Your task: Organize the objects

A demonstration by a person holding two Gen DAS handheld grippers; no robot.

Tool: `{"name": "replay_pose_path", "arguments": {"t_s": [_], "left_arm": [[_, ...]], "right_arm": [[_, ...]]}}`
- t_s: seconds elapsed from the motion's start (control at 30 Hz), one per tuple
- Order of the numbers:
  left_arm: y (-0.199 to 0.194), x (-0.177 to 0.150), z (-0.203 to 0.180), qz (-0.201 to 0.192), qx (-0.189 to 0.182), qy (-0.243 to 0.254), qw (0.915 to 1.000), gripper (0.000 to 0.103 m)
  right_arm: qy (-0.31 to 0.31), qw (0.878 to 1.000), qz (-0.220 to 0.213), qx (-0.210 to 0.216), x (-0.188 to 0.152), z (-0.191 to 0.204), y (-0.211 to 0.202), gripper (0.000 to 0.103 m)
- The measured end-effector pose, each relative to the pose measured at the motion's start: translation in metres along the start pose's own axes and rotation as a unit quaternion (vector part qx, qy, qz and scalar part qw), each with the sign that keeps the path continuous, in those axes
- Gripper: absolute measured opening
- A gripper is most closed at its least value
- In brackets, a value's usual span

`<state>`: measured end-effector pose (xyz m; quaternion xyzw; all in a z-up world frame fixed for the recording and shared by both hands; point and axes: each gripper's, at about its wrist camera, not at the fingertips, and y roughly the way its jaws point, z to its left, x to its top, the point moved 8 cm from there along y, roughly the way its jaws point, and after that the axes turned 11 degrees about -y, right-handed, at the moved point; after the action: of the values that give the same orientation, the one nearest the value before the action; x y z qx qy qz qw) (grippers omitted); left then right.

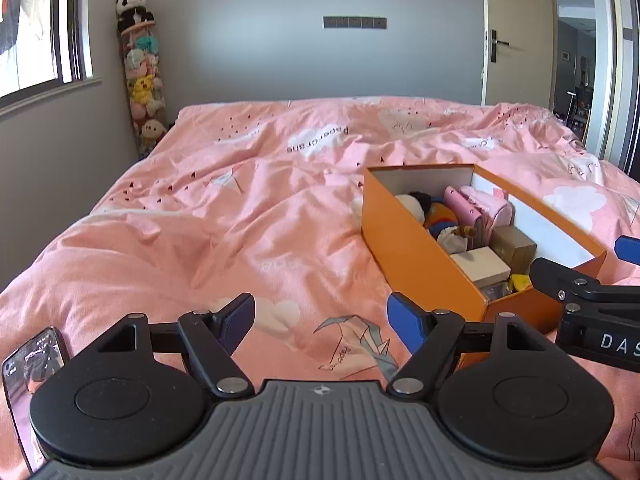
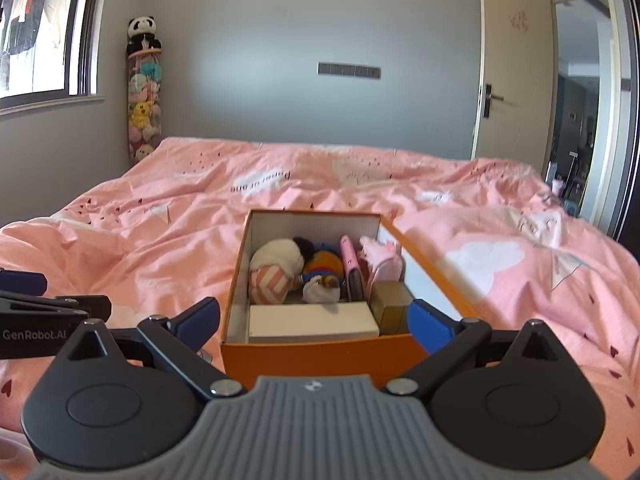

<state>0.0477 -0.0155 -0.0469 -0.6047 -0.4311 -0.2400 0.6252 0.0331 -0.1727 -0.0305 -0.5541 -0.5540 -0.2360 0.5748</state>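
- while the left tongs (image 1: 321, 322) stand spread wide with nothing between the blue pads, they hover over bare pink quilt (image 1: 240, 220), just left of the orange box (image 1: 416, 256).
- the right tongs (image 2: 314, 318) are released as wide, holding nothing; in their own view the pads flank the near end of the box (image 2: 320, 354), one outside its left wall, the other at its right corner. whether either pad touches the cardboard i cannot tell.
- both point forward and somewhat down across the bed; in the left view the right tongs (image 1: 580, 268) reach in from the right edge, over the near right corner of the box, and in the right view the left tongs (image 2: 24, 288) show at the left edge, beside the box.
- the box lies open-topped on the quilt, toward the bed's right side, long axis running away from the cameras.
- inside, at the near end, a flat white box (image 2: 312, 322) lies beside a small brown box (image 2: 390, 306); behind them sit a cream plush (image 2: 276, 268), an orange and blue plush (image 2: 322, 264), a pink case (image 2: 350, 268) standing on edge and a pink pouch (image 2: 380, 258).
- a yellow bit (image 1: 520, 282) shows at the near corner in the left view only.
- a phone (image 1: 32, 364) lies on the quilt at the lower left of the left view.
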Motion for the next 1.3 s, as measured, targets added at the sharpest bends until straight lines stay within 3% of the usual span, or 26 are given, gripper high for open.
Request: {"name": "replay_pose_path", "arguments": {"t_s": [0.4, 0.63, 1.3], "left_arm": [[0.008, -0.012, 0.007, 0.039, 0.005, -0.013, 0.9991, 0.089], [0.012, -0.02, 0.006, 0.062, 0.009, -0.011, 0.9979, 0.089], [0.014, -0.025, 0.006, 0.075, 0.012, -0.006, 0.9971, 0.089]], "right_arm": [[-0.009, 1.0, -0.004, 0.004, -0.006, 0.005, 0.0, 0.102], [0.003, 0.999, 0.026, 0.019, -0.017, 0.007, 0.008, 0.102], [0.015, 0.999, 0.038, 0.025, -0.023, 0.006, 0.011, 0.102]]}}
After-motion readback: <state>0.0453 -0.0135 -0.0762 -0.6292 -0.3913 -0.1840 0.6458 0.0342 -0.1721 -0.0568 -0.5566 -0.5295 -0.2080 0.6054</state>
